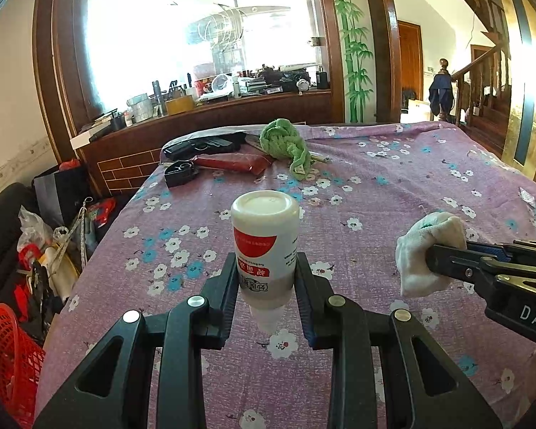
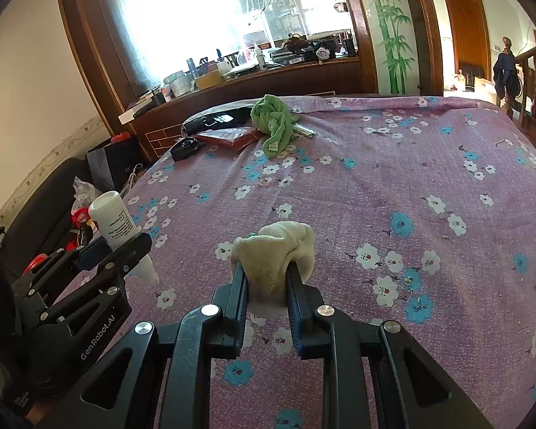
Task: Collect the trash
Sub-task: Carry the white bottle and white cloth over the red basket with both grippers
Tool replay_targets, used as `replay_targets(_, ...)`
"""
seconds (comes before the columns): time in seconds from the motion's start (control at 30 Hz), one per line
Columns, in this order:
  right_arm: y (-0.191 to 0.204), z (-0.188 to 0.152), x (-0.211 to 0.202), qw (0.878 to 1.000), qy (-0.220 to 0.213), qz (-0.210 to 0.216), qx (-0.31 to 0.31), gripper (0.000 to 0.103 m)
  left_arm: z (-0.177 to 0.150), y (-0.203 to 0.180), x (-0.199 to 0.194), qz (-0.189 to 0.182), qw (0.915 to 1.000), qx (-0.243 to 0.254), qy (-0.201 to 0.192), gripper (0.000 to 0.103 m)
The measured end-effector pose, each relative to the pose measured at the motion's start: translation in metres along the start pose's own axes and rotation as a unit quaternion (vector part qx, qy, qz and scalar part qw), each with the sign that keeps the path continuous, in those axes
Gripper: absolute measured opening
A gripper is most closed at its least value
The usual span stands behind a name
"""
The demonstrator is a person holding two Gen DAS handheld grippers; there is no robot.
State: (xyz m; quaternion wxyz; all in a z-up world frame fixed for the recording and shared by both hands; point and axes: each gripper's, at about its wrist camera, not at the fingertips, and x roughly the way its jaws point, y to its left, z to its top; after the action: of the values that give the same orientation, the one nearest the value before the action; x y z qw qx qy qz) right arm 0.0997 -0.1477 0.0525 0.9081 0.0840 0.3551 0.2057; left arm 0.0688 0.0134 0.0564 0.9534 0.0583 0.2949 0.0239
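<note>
Gripping one bottle; one white rag

The purple flowered tablecloth lies bare across its middle and right side, giving open passage. Obstacles cluster at the far left corner: a crumpled green towel, a flat red packet and black cases. A red plastic basket stands off the left edge.

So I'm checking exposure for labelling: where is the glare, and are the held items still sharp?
Left wrist view: the window is blown out white, yet the bottle in the left tool is sharp. Right wrist view: same window glare, the white cloth in the right tool is clear; edges bend from fisheye.
</note>
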Motion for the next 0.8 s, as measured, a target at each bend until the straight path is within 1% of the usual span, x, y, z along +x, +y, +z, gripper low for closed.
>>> replay_targets(0.6, -0.0013, 0.0003, -0.0002, 1.000, -0.001, 0.000, 0.002, 0.022, 0.0013, 0.0033, 0.0001, 0.009, 1.0000, 0.001, -0.002, 0.029)
replay_targets(0.8, 0.0038, 0.0011, -0.0043, 1.000, -0.008, 0.002, -0.003, 0.022, 0.0025, 0.0040, -0.0001, 0.011, 0.9999, 0.000, -0.004, 0.029)
